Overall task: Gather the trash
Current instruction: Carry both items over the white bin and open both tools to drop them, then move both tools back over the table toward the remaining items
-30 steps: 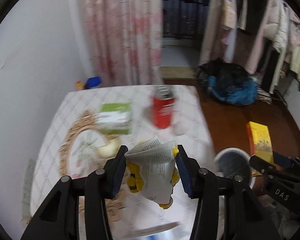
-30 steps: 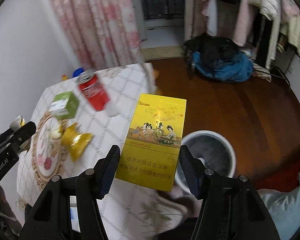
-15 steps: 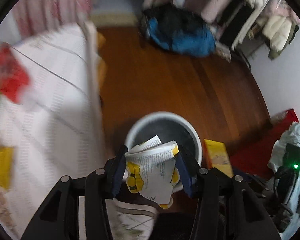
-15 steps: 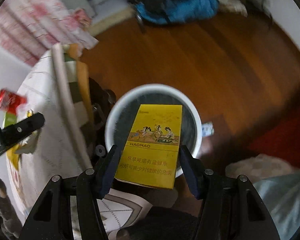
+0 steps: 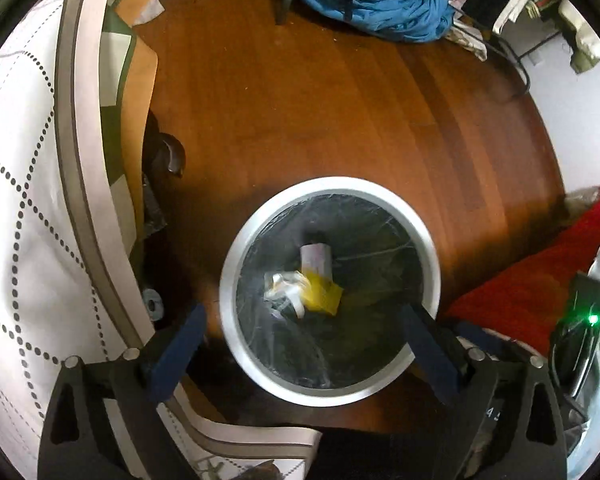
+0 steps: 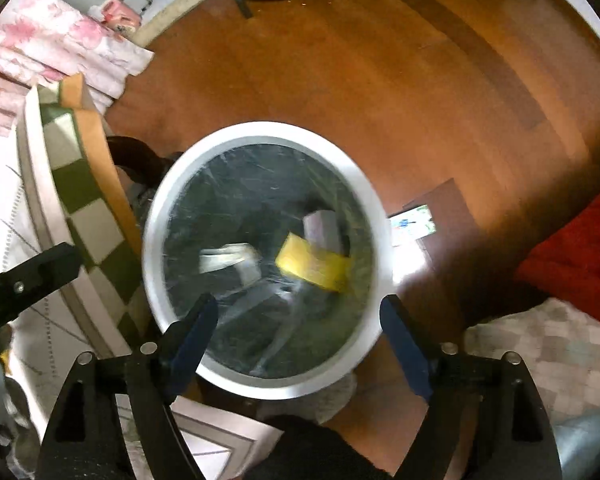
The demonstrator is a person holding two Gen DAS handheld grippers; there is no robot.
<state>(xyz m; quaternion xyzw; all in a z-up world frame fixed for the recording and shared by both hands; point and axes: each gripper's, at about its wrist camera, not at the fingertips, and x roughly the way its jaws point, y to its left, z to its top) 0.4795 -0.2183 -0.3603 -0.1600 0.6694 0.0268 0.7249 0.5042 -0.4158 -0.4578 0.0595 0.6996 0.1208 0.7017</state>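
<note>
So the yellow cigarette box [image 6: 314,266] and the crumpled paper wrapper [image 5: 286,290] both lie at the bottom of the white trash bin [image 5: 229,264], on its dark liner, next to a pale cardboard tube [image 5: 317,258]. Left gripper [image 5: 304,346] hangs right over the bin with jaws spread wide, nothing in them. Same deal for the right gripper [image 6: 298,336], wide and empty. Bin stands on the wooden floor [image 5: 340,100], just beside the table's checked tablecloth [image 5: 24,216].
</note>
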